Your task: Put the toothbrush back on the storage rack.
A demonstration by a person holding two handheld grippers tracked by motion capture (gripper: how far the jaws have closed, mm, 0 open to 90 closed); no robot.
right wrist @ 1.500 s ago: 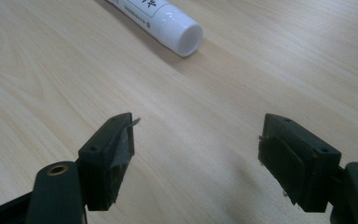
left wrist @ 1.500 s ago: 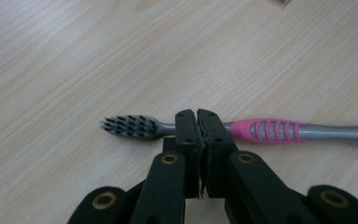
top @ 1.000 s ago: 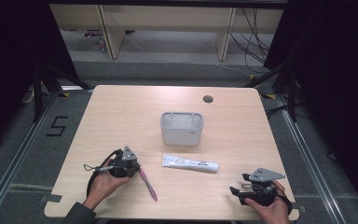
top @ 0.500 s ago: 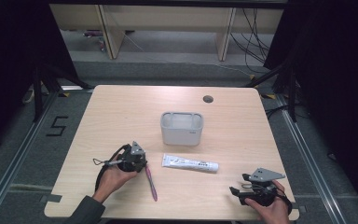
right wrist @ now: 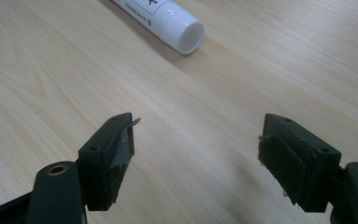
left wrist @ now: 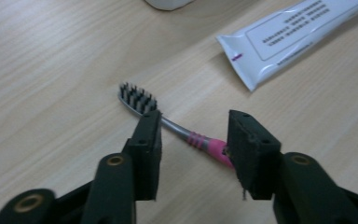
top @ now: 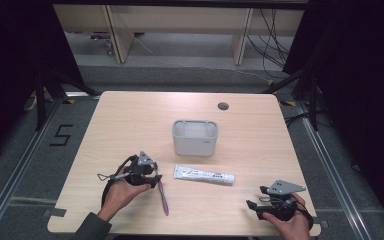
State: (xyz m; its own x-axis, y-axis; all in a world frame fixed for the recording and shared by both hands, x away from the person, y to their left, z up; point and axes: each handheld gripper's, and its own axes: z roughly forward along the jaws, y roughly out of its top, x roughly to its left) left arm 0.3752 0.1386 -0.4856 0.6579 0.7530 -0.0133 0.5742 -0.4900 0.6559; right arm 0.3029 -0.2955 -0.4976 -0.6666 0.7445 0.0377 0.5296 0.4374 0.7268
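I have just opened my left gripper (left wrist: 193, 140) astride the toothbrush (left wrist: 168, 123), which lies ungripped on the desk (top: 130, 125), front-left of the holder (top: 195, 137). Right gripper (right wrist: 196, 149) idles open; toothpaste (top: 203, 174) untouched; nothing loaded.

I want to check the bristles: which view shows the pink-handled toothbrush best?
The left gripper view: the pink-handled toothbrush lies close up on the wooden table, dark bristles and grey neck sharp, between the left hand-held gripper's open jaws, which have just been opening. The high view shows it small, without bristle detail.
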